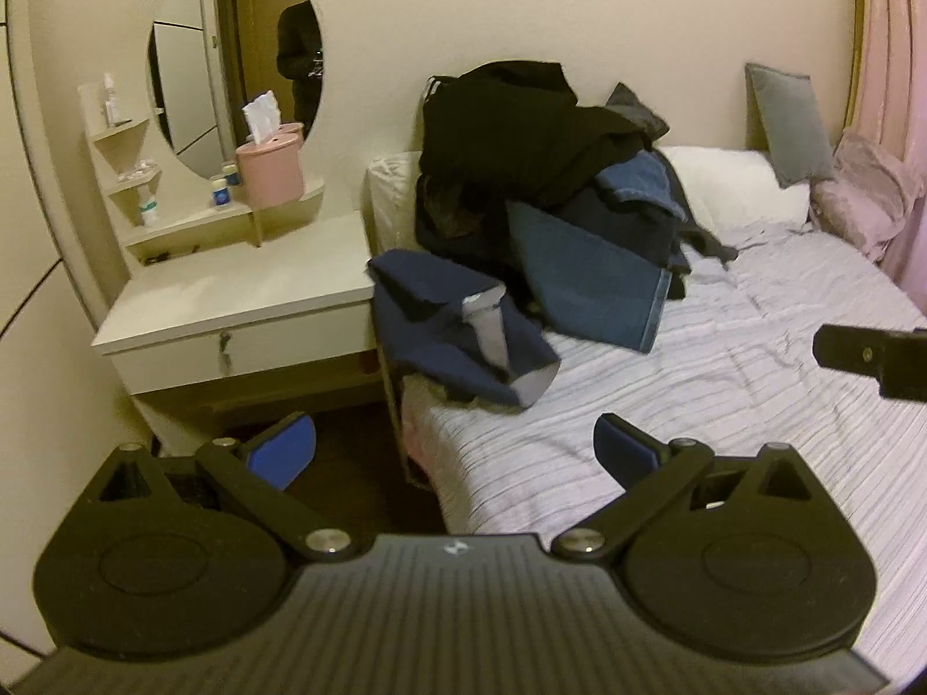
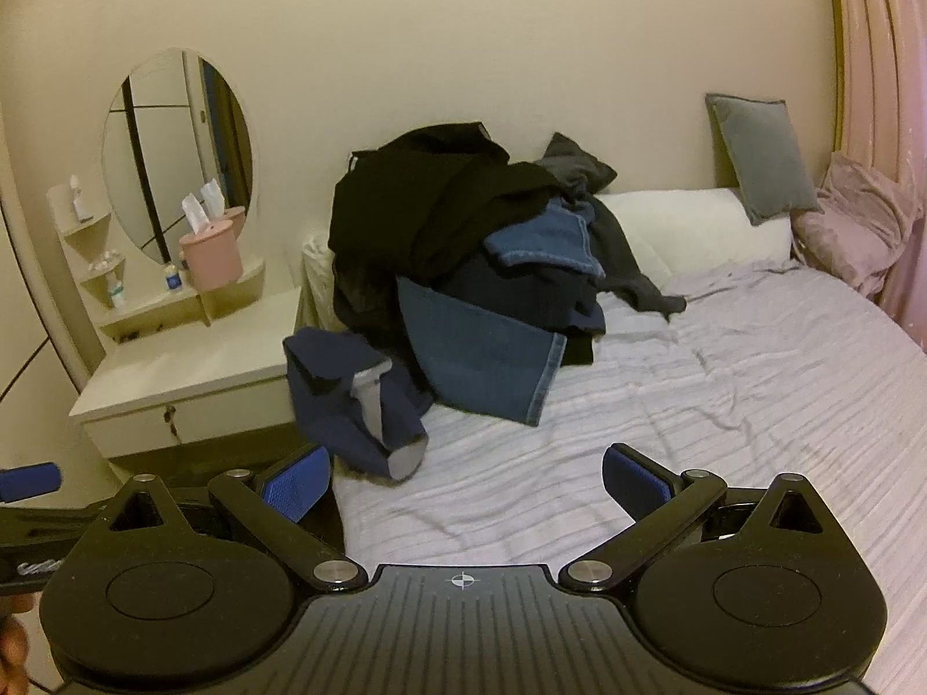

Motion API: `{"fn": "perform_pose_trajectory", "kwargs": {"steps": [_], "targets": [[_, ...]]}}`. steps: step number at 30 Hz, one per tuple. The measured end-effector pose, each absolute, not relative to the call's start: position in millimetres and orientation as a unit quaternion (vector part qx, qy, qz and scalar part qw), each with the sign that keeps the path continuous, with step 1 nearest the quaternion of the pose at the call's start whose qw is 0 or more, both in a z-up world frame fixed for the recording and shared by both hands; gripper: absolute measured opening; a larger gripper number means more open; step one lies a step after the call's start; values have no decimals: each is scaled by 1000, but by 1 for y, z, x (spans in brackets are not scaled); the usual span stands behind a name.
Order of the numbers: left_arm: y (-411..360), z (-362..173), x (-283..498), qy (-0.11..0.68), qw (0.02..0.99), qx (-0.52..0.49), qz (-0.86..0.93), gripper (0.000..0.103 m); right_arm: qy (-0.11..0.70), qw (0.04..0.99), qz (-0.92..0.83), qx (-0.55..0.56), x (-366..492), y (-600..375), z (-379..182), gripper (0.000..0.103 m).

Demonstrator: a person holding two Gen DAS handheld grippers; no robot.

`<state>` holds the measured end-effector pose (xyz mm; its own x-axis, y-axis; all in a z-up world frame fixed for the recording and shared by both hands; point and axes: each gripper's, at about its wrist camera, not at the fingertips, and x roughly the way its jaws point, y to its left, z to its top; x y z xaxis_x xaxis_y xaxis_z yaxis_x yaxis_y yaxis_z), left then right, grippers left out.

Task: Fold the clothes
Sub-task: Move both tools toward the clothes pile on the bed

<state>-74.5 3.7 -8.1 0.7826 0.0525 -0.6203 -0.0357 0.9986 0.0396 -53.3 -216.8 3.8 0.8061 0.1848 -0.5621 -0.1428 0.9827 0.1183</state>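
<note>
Both my left gripper and right gripper gape wide, empty, with the navy garment ahead, nearer my left.

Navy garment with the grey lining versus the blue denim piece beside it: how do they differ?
The navy garment lies crumpled at the bed's near corner, apart from the heap; the denim piece leans against the pile of clothes, partly under it. The navy garment shows grey lining at its openings; the denim piece shows one flat blue panel with a stitched hem. Both are unfolded and lie on the striped sheet.
</note>
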Motion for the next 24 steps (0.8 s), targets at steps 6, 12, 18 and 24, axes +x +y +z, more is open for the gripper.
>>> {"fn": "perform_pose_trajectory", "kwargs": {"steps": [6, 12, 18, 24], "targets": [[13, -12, -96, 346, 937, 23, 38, 101, 316, 942, 101, 51, -65, -215, -10, 103], [29, -12, -80, 341, 940, 16, 26, 101, 325, 940, 101, 40, -59, -197, -10, 103], [46, -9, -48, 338, 941, 5, 17, 101, 324, 941, 91, 25, -34, -179, -7, 103], [53, -11, -35, 341, 940, -2, 12, 101, 329, 940, 90, 17, -15, -169, -8, 103]]}}
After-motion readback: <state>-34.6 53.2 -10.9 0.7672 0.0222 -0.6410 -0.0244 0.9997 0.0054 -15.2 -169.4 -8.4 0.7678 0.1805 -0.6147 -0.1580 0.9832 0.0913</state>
